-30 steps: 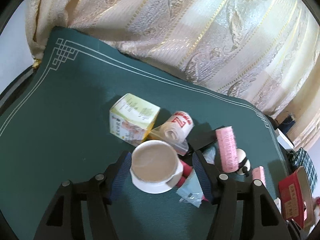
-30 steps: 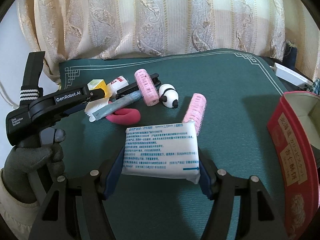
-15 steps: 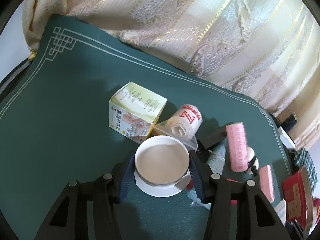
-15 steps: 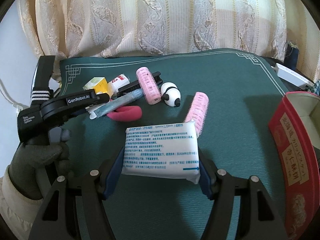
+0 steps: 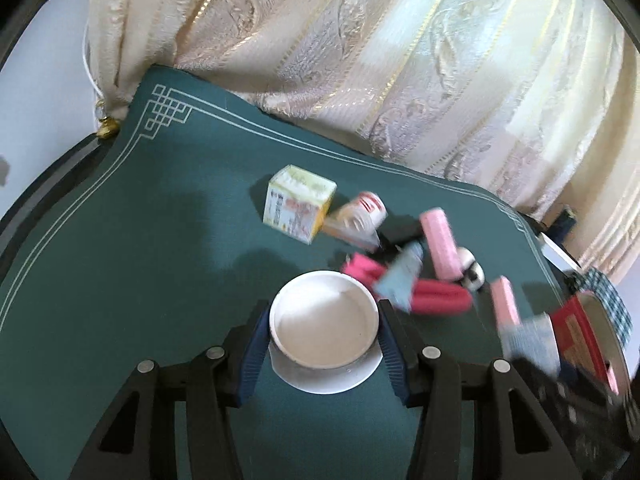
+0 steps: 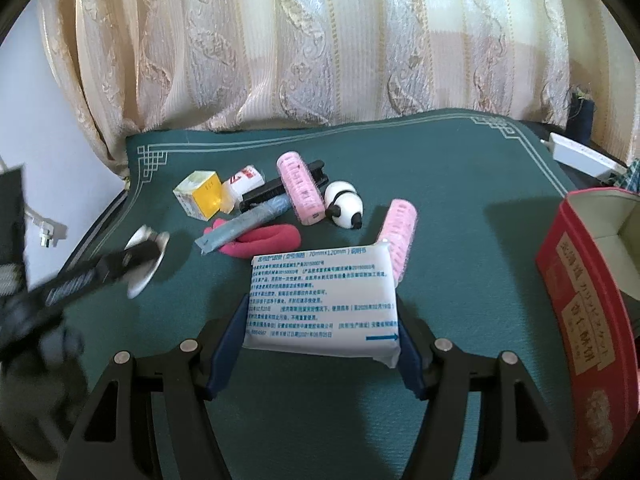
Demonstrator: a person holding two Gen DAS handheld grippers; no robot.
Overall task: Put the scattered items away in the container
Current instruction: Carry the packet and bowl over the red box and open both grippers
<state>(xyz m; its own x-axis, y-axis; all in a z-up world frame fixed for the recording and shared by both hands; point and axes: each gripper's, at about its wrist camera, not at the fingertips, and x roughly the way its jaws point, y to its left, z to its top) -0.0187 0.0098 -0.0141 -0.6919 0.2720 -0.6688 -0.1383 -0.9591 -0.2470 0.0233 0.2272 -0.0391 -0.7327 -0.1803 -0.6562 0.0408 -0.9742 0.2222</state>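
Observation:
My left gripper (image 5: 322,332) is shut on a white round cup with a lid (image 5: 324,320) and holds it above the green mat, left of the pile; the cup also shows in the right wrist view (image 6: 144,256). My right gripper (image 6: 322,328) is shut on a white printed packet (image 6: 324,296), held over the mat. The red tin container (image 6: 588,304) stands open at the right. On the mat lie a yellow box (image 6: 200,194), a bandage roll (image 6: 244,178), two pink rollers (image 6: 300,188), a panda figure (image 6: 346,208), a blue tube (image 6: 244,222) and a red sock (image 6: 268,242).
A patterned curtain (image 6: 320,40) hangs behind the mat's far edge. A black clip (image 6: 280,188) lies under one roller. A white adapter (image 6: 580,156) sits past the mat's right corner. A white plug (image 6: 44,232) lies off the left edge.
My left gripper closed on the white cup, lifted it and pulled back leftward from the pile. My right gripper stays still with the packet.

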